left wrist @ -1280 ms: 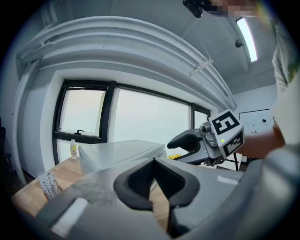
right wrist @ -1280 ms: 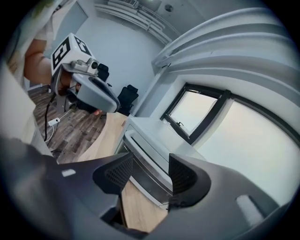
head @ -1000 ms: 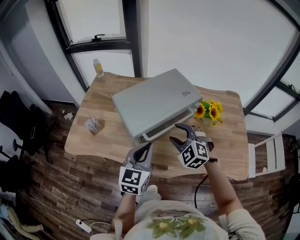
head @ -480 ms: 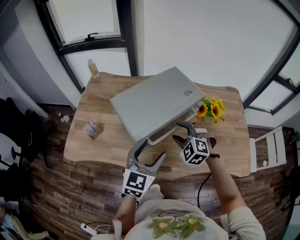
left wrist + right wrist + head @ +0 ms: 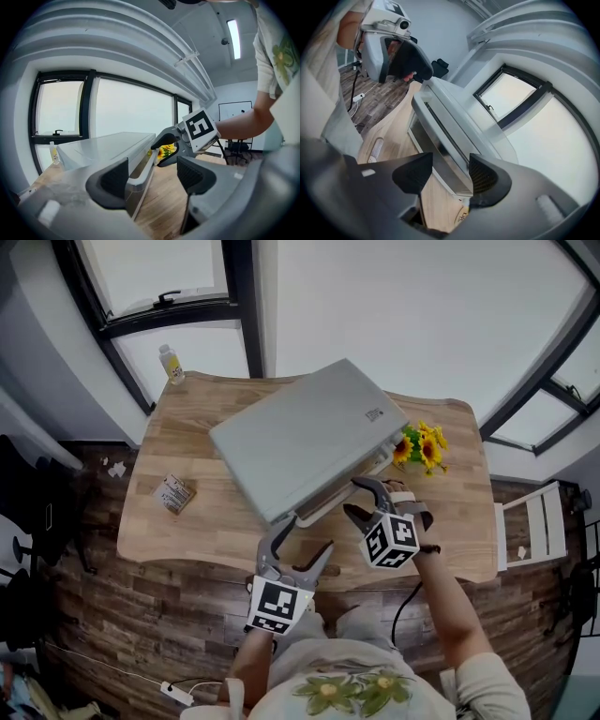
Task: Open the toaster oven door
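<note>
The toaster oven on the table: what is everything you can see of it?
The toaster oven is a boxy silver-grey metal case, flat-topped with a small label, standing askew on the wooden table. Its dark glass door looks shut, a bar handle along its top. The left hand-held gripper, whose jaws have just been opening, has the handle's end between them, unpressed; the right hand-held gripper stands open at the other end. Yellow flowers sit beside it.
</note>
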### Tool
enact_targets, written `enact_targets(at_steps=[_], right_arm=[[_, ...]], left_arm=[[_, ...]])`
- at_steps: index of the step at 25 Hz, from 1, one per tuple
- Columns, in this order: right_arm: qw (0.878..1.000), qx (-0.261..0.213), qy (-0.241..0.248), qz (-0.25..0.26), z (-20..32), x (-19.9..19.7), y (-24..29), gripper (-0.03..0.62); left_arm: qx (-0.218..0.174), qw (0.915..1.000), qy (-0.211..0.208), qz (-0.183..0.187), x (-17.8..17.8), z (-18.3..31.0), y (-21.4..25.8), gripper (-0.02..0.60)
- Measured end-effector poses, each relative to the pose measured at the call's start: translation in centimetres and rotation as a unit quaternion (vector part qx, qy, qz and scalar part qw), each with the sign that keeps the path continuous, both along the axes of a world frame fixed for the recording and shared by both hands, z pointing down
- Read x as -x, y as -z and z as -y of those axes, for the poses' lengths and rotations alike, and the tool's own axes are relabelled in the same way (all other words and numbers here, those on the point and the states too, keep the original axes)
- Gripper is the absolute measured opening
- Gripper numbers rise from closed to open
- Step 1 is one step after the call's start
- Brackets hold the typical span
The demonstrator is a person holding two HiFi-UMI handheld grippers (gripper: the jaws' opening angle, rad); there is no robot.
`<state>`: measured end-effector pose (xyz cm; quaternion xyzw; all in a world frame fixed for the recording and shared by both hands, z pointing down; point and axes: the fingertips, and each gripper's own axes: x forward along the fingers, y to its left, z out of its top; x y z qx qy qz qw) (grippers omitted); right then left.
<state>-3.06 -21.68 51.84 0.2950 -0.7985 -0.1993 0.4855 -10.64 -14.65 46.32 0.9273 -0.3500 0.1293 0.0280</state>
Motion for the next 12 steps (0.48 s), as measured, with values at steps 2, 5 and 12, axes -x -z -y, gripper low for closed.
enact_targets(at_steps=[2,5,12], right_arm=[[1.000,-0.003,0.001,0.008,-0.1,-0.1,0.0,0.247],[1.000,-0.007,0.007,0.020,-0.4,-0.3,0.1,0.247],[0.999,0.002,0.034,0.033,-1.3,-0.7,-0.1,0.243]], left_arm=[[0.002,1.0000,0.003,0.006,-0.2,0.1,-0.3,0.327],[0.003,0.9998,0.012,0.013,-0.4,0.4,-0.4,0.327],[0.012,0.9982,0.050,0.031,-0.5,0.2,-1.0,0.327]])
